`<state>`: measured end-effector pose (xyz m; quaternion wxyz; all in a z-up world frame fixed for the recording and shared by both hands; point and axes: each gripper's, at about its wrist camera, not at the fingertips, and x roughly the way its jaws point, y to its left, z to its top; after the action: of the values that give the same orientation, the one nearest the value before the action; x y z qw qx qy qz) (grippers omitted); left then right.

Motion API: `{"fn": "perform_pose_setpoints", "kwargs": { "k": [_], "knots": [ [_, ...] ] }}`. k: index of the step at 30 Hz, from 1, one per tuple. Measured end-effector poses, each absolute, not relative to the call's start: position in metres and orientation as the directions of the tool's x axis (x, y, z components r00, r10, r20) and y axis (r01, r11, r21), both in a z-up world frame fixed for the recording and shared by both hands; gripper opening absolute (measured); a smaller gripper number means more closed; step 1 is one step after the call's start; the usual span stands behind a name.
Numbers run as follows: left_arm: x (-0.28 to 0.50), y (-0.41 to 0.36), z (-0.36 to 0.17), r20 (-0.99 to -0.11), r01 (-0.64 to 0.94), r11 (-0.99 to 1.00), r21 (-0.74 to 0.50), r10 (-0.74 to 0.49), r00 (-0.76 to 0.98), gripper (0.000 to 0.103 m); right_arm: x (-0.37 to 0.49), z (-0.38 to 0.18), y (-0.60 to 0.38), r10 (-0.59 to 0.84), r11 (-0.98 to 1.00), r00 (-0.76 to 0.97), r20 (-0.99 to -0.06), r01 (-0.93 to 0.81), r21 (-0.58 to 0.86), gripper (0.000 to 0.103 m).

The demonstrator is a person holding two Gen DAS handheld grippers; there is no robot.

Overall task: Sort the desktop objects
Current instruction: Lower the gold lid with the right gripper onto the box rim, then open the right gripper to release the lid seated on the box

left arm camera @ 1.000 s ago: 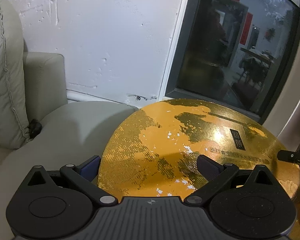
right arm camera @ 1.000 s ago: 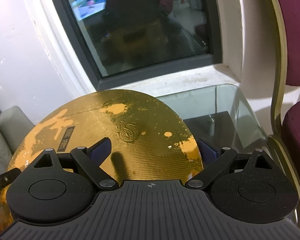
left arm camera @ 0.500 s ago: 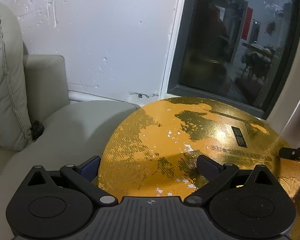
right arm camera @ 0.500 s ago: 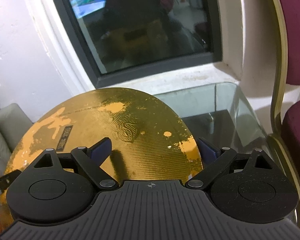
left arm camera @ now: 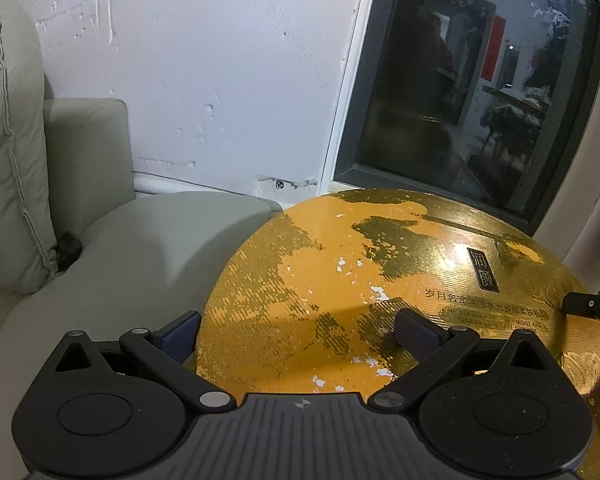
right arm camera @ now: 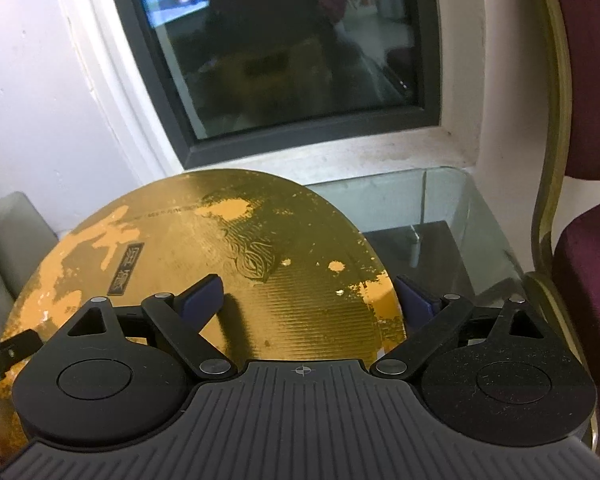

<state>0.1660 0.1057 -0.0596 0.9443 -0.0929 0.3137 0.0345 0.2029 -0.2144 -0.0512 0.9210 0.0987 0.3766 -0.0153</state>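
Observation:
A large round gold box lid (left arm camera: 340, 264) with worn orange patches and a black label lies flat in front of both grippers. In the left wrist view my left gripper (left arm camera: 296, 324) stands open across the lid's left rim. Its left finger (left arm camera: 180, 334) is outside the edge and its right finger (left arm camera: 416, 334) hovers over the gold surface. In the right wrist view the same lid (right arm camera: 228, 248) fills the middle. My right gripper (right arm camera: 309, 292) is open over its right rim, one finger casting a shadow on it, the other past the edge.
The lid rests partly on a glass side table (right arm camera: 440, 208) below a dark window (right arm camera: 284, 60). A grey sofa seat (left arm camera: 132, 248) with a cushion (left arm camera: 8, 140) lies to the left. A maroon chair with a gold frame (right arm camera: 588, 248) stands close on the right.

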Motion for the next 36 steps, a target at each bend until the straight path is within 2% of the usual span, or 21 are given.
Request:
{"fn": "perform_pose_setpoints", "kwargs": {
  "k": [11, 18, 23, 26, 31, 34, 36],
  "knots": [
    [0.164, 0.096, -0.055, -0.600, -0.114, 0.988, -0.103, 0.030, 0.799, 0.100, 0.205, -0.059, -0.220, 0.059, 0.974, 0.705, -0.706, 0.114, 0.194, 0.095],
    [0.164, 0.108, -0.047, -0.599, -0.129, 0.984, -0.125, 0.029, 0.800, 0.100, 0.206, -0.055, -0.222, 0.061, 0.968, 0.705, -0.706, 0.130, 0.213, 0.094],
    [0.144, 0.114, -0.013, -0.621, -0.229, 0.973, -0.003, 0.178, 0.763, 0.101, 0.180, -0.009, -0.212, 0.051, 0.982, 0.777, -0.628, 0.074, 0.171, 0.096],
    [0.119, 0.111, 0.001, -0.640, -0.235, 0.972, 0.020, 0.193, 0.744, 0.102, 0.154, 0.016, -0.198, 0.086, 0.990, 0.793, -0.603, 0.000, 0.142, 0.097],
    [0.090, 0.094, -0.013, -0.636, -0.203, 0.966, 0.159, 0.258, 0.727, 0.102, 0.110, 0.029, -0.171, 0.151, 0.988, 0.764, -0.627, -0.104, 0.111, 0.097],
    [0.089, 0.095, -0.026, -0.666, -0.200, 0.968, 0.151, 0.250, 0.703, 0.101, 0.091, 0.020, -0.153, 0.151, 0.987, 0.736, -0.660, -0.147, 0.062, 0.091],
    [0.091, 0.100, -0.029, -0.682, -0.202, 0.975, 0.090, 0.208, 0.701, 0.101, 0.086, 0.013, -0.143, 0.160, 0.984, 0.712, -0.684, -0.174, 0.048, 0.078]
  ]
}}
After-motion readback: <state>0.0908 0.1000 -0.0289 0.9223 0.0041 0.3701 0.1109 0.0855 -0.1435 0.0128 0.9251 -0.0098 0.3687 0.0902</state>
